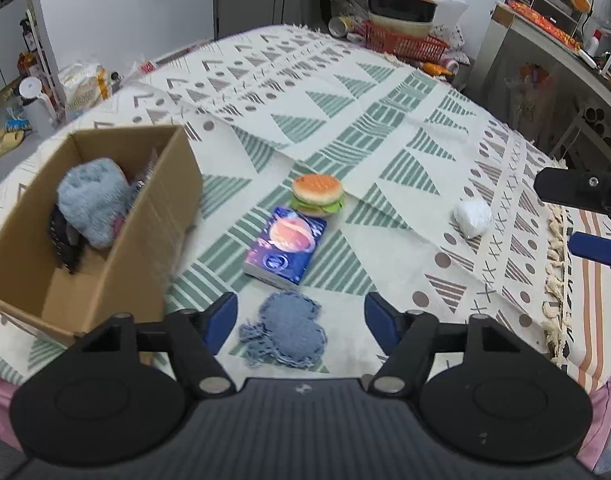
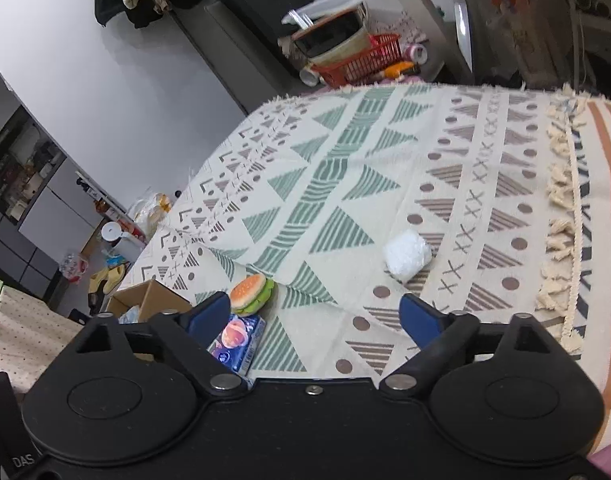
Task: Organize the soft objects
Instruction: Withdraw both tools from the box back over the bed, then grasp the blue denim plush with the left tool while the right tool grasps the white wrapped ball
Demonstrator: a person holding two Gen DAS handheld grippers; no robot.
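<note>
Left gripper (image 1: 301,316): jaws wide, empty, poised over blue knitted piece (image 1: 285,332) on patterned cloth (image 1: 385,128). Right gripper (image 2: 315,314): jaws wide, empty, near white fluffy ball (image 2: 407,255). Cardboard box (image 1: 153,216) at left, holding blue plush (image 1: 93,200). Risk: thin knit slipping, or cloth pinched beneath it.
</note>
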